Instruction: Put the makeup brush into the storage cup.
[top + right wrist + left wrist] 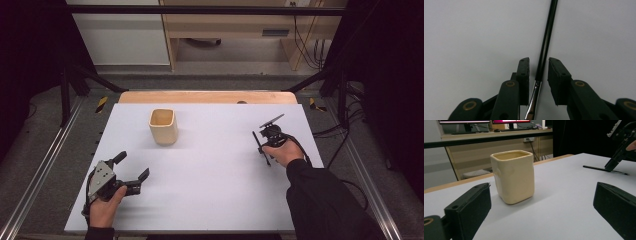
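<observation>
A thin black paintbrush point(261, 148) with a metal ferrule lies flat on the white tabletop point(210, 190) at the right. My right gripper point(264, 150) points down over it. In the right gripper view the brush point(547, 37) runs between the two jaws of my right gripper point(538, 63), which stand narrowly apart with a small gap on each side, so it is open. A cream square cup point(163, 126) stands upright at the back left. My left gripper point(133, 165) rests open near the front left, facing the cup point(512, 176) from a distance with nothing between its jaws.
The wooden table edge point(207, 96) runs behind the white top. Black frame posts point(65, 85) and cables point(345, 125) flank the table. In the left gripper view the brush point(605, 170) and my right gripper point(612, 165) show at the far right.
</observation>
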`<state>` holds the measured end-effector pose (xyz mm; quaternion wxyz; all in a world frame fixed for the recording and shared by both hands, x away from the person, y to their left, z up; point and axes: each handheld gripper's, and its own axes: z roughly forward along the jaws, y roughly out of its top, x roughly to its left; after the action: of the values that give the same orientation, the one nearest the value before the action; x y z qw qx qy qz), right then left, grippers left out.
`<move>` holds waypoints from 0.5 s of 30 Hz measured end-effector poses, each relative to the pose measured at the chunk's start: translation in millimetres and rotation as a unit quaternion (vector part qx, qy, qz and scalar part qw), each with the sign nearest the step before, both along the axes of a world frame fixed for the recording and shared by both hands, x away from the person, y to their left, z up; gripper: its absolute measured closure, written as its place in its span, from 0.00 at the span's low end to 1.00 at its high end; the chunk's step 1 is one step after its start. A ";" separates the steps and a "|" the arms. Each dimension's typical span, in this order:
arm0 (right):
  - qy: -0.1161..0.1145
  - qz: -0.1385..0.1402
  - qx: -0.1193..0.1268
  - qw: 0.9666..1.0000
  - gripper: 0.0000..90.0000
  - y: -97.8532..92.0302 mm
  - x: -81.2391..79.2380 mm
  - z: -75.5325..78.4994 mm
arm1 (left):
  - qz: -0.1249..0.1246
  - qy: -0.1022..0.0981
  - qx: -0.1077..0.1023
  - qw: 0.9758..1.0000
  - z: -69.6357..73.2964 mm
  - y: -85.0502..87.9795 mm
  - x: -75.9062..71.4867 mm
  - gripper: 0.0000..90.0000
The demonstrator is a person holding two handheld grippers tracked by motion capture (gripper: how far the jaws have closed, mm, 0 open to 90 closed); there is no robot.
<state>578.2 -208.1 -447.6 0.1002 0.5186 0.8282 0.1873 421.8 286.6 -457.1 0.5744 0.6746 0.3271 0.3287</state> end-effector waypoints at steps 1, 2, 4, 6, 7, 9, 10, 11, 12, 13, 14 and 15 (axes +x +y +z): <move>0.000 0.000 0.000 1.000 0.79 0.0 0.0 0.0 | 0.000 0.000 0.000 1.000 0.0 0.0 0.0 0.01; 0.003 -0.003 0.000 1.000 0.80 0.6 -0.1 0.0 | 0.000 0.000 0.000 1.000 0.0 0.0 0.0 0.01; 0.007 -0.003 -0.003 1.000 0.81 1.0 -0.1 -0.1 | 0.000 0.000 0.000 1.000 0.0 0.0 0.0 0.01; 0.009 -0.005 -0.003 1.000 0.81 1.3 -0.2 -0.1 | 0.000 0.000 0.000 1.000 0.0 0.0 0.0 0.01; 0.008 -0.005 -0.004 1.000 0.82 1.0 0.2 -0.9 | 0.000 0.000 0.000 1.000 0.0 0.1 0.1 0.01; 0.009 -0.006 -0.006 1.000 0.83 0.8 0.4 -1.0 | 0.000 0.000 0.000 1.000 -0.1 0.1 0.1 0.01; 0.010 -0.005 -0.008 1.000 0.83 0.5 0.4 -1.1 | 0.000 0.000 0.000 1.000 0.0 0.2 0.1 0.01; 0.012 -0.007 -0.008 1.000 0.83 0.8 0.3 -1.1 | 0.000 0.000 0.000 1.000 0.0 0.2 0.1 0.01; 0.013 -0.007 -0.008 1.000 0.84 0.9 0.3 -1.1 | 0.000 0.000 0.000 1.000 0.0 0.2 0.1 0.01; 0.013 -0.007 -0.008 1.000 0.84 0.9 0.3 -1.1 | 0.000 0.000 0.000 1.000 0.0 0.2 0.1 0.01; 0.014 -0.007 -0.008 1.000 0.84 0.6 0.4 -1.0 | 0.000 0.000 0.000 1.000 0.0 0.2 0.1 0.01; 0.013 -0.007 -0.008 1.000 0.85 0.5 0.5 -1.1 | 0.000 0.000 0.000 1.000 0.0 0.2 0.1 0.01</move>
<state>578.7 -207.6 -448.7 0.0947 0.5260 0.8273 0.1728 421.9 286.7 -457.1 0.5744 0.6746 0.3270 0.3287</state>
